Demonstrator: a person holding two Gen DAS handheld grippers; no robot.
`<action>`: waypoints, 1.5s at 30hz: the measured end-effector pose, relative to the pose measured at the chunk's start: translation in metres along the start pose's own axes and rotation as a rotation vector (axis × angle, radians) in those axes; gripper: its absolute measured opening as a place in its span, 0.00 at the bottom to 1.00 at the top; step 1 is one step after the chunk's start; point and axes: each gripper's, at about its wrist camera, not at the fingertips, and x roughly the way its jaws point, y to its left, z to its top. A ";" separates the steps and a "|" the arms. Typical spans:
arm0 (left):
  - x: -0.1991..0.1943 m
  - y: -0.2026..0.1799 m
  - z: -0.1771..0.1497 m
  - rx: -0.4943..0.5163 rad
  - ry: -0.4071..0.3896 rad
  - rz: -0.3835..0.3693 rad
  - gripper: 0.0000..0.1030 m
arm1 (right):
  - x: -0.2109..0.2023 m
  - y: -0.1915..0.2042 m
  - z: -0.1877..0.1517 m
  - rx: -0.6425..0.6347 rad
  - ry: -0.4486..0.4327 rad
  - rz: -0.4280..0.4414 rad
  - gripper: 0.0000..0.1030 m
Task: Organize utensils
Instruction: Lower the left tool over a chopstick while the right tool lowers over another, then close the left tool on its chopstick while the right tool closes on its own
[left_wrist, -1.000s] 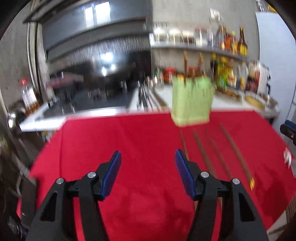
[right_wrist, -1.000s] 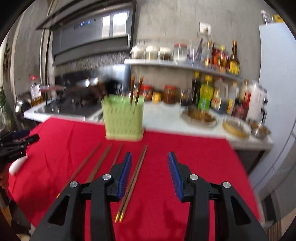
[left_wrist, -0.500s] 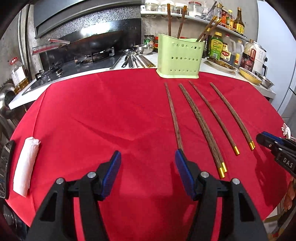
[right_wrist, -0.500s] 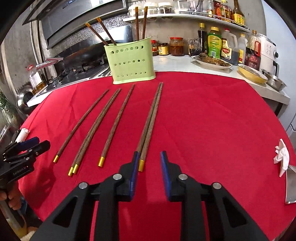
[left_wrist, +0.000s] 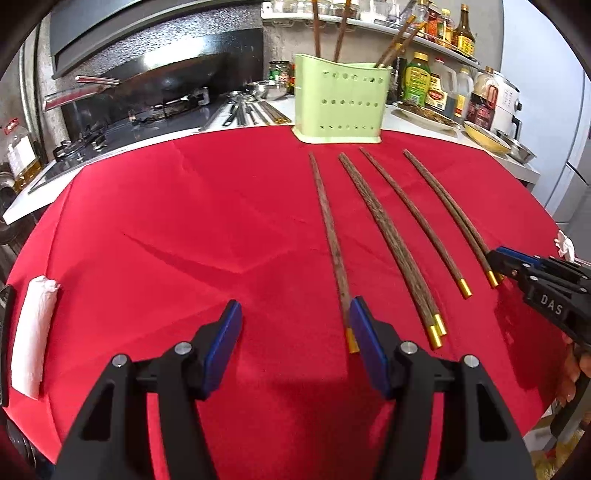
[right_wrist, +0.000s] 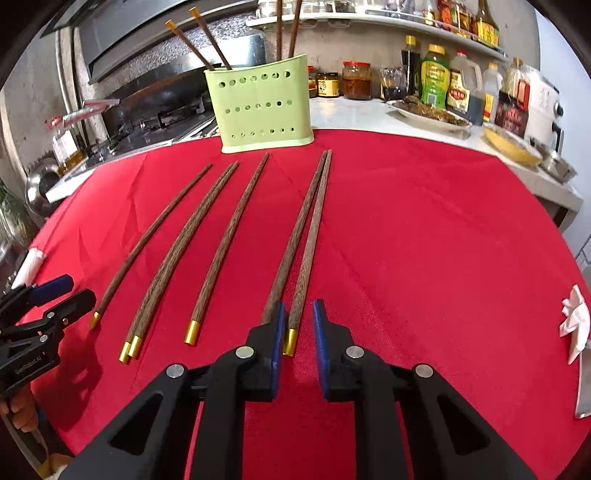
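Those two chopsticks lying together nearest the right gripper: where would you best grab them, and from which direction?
Probably at the gold-capped ends, coming from above and the near edge of the red cloth. The chopsticks lie flat, thick ends nearest. The right gripper is closing there, but only one stick shows between its pads.

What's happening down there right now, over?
Right gripper closing around rightmost chopstick, pads not touching. Left gripper open beside leftmost chopstick. Holder path clear.

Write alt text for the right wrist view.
The right gripper is closing around the gold-capped end of one chopstick of the rightmost pair on a red tablecloth. Four more chopsticks lie to its left, pointing toward a green utensil holder already holding four.
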 end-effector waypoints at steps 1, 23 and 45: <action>0.001 -0.002 0.000 0.005 0.002 -0.004 0.58 | -0.001 0.000 -0.001 -0.009 -0.002 -0.014 0.13; 0.002 -0.047 -0.008 0.179 0.008 0.062 0.09 | -0.015 -0.020 -0.020 0.025 -0.055 0.013 0.15; -0.032 -0.002 0.000 0.009 -0.119 -0.012 0.07 | -0.056 -0.024 -0.015 0.043 -0.215 -0.013 0.07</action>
